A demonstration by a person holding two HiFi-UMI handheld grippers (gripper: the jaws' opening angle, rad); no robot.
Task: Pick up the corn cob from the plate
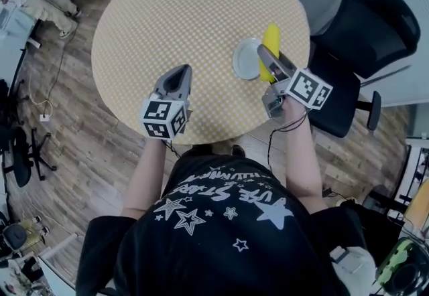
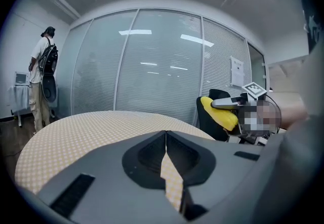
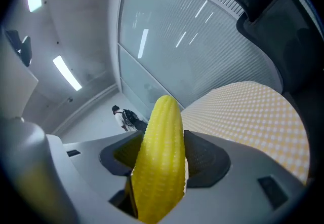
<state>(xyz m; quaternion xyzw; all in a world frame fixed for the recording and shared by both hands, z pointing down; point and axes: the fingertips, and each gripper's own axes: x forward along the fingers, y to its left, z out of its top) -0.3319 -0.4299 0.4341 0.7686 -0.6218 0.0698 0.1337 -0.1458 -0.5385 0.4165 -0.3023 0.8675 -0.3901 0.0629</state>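
A yellow corn cob point(image 1: 271, 40) is clamped in my right gripper point(image 1: 265, 55), above the right edge of the round checked table point(image 1: 181, 13). Just left of it the small white plate point(image 1: 244, 59) lies bare. In the right gripper view the cob point(image 3: 163, 157) stands lengthwise between the jaws, its tip past them, with the gripper point(image 3: 159, 139) shut on it. My left gripper point(image 1: 183, 71) hovers over the table's near edge with its jaws shut on nothing point(image 2: 165, 139). The left gripper view also shows the cob point(image 2: 220, 111) held up at the right.
A black office chair point(image 1: 365, 40) stands close to the table's right side. A person with a backpack point(image 2: 42, 78) stands far off by the glass wall. Another chair point(image 1: 20, 154) and clutter sit on the wooden floor at left.
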